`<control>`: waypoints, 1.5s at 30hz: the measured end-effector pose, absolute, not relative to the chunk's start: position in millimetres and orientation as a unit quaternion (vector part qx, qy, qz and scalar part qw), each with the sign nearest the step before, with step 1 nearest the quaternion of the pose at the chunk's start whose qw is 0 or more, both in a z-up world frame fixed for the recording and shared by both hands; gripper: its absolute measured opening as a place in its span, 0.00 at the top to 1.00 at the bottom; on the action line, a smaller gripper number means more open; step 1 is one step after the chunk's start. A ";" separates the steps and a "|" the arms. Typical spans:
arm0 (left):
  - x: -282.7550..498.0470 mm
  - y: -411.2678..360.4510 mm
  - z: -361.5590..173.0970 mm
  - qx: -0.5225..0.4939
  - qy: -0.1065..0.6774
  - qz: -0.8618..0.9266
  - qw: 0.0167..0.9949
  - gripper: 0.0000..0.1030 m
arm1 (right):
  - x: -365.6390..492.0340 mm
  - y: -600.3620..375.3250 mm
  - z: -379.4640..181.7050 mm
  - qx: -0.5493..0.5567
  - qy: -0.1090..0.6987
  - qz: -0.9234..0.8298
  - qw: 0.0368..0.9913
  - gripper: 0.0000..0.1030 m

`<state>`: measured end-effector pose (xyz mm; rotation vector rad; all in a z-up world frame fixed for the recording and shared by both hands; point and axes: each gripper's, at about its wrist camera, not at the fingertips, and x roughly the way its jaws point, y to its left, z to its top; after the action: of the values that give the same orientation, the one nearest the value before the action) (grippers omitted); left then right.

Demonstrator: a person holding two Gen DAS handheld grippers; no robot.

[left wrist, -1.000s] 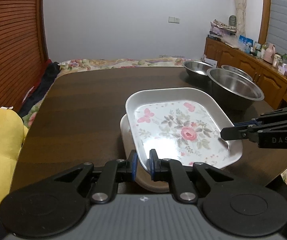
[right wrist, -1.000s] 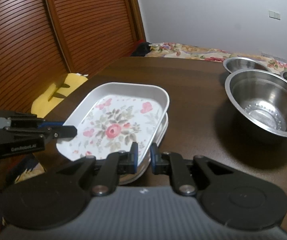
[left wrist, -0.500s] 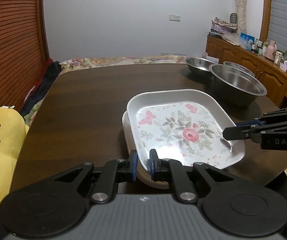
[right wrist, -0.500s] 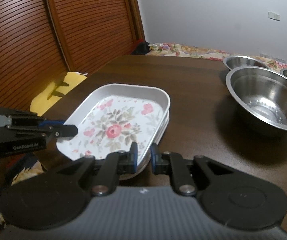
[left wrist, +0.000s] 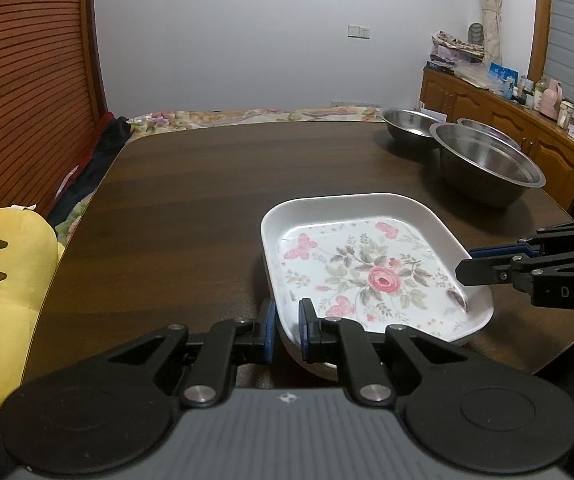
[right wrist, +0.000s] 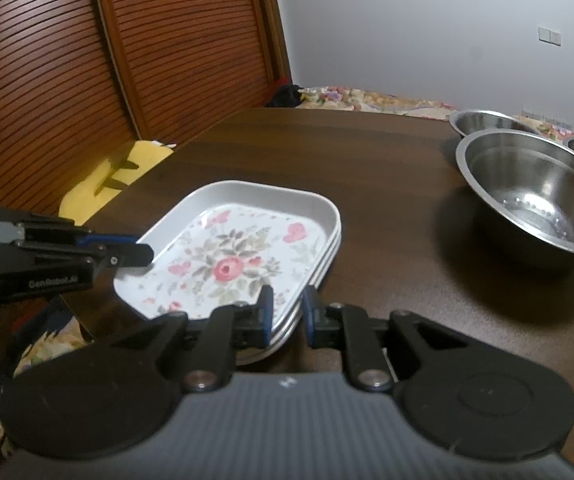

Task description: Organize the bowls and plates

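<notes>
Now floral plate lowered onto stack, both grippers pinching its rim.

"DAS" in pale capital letters on the black side of the right claw, read in the left wrist view. "GenRobot.AI" in small white letters on the black side of the left claw, read in the right wrist view, blurred but legible. Tiny emblem at the near edge of each grey camera housing, too small to read. Nothing else legible.
</notes>
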<state>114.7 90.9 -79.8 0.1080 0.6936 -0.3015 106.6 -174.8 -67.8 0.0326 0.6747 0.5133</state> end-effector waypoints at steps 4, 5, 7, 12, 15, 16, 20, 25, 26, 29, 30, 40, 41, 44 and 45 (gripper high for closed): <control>115.8 91.4 -78.3 0.054 0.340 -0.139 0.929 0.86 | 105.1 -177.6 -63.2 0.018 0.318 0.252 0.914 0.84; 115.8 93.0 -77.9 0.054 0.339 -0.138 0.929 0.86 | 104.6 -179.3 -61.7 0.021 0.316 0.253 0.914 0.84; 115.3 94.7 -75.7 0.055 0.337 -0.138 0.930 0.86 | 103.7 -182.2 -57.2 0.022 0.310 0.251 0.917 0.83; 114.6 98.8 -67.7 0.055 0.330 -0.133 0.933 0.86 | 102.3 -188.9 -45.6 0.019 0.291 0.245 0.925 0.83; 114.0 100.0 -59.7 0.049 0.322 -0.135 0.936 0.86 | 100.3 -193.7 -39.9 0.015 0.278 0.240 0.930 0.83; 113.8 99.6 -56.4 0.047 0.318 -0.136 0.937 0.86 | 99.7 -195.1 -38.1 0.012 0.274 0.238 0.932 0.83; 114.4 92.7 -43.6 0.040 0.304 -0.146 0.941 0.84 | 95.8 -201.8 -31.5 0.000 0.253 0.226 0.941 0.83; 121.2 69.4 -33.4 0.037 0.283 -0.161 0.945 0.62 | 97.6 -218.2 -26.3 0.005 0.238 0.213 0.948 0.79; 123.1 64.0 -32.5 0.036 0.280 -0.165 0.945 0.56 | 98.5 -222.6 -25.6 0.005 0.234 0.208 0.950 0.74; 130.4 45.0 -31.2 0.043 0.273 -0.175 0.945 0.49 | 100.6 -238.1 -26.0 0.003 0.225 0.193 0.955 0.71; 132.6 39.4 -30.8 0.044 0.269 -0.179 0.945 0.46 | 102.0 -243.4 -25.9 0.002 0.224 0.187 0.956 0.71; 156.1 -21.1 -31.6 0.057 0.256 -0.208 0.942 0.17 | 115.9 -307.7 -25.3 0.006 0.202 0.126 0.971 0.53; 158.4 -26.0 -32.3 0.057 0.257 -0.210 0.941 0.16 | 118.6 -311.9 -26.6 0.004 0.201 0.121 0.972 0.53; 167.0 -40.0 -35.0 0.055 0.263 -0.222 0.937 0.16 | 129.0 -322.2 -32.7 0.004 0.201 0.112 0.973 0.49; 169.5 -45.4 -35.4 0.055 0.265 -0.223 0.936 0.16 | 131.9 -324.8 -34.7 0.005 0.202 0.111 0.973 0.48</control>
<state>169.5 -45.4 -35.4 0.1132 0.5419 -0.4564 132.0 -324.8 -34.7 0.0110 0.4083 0.2238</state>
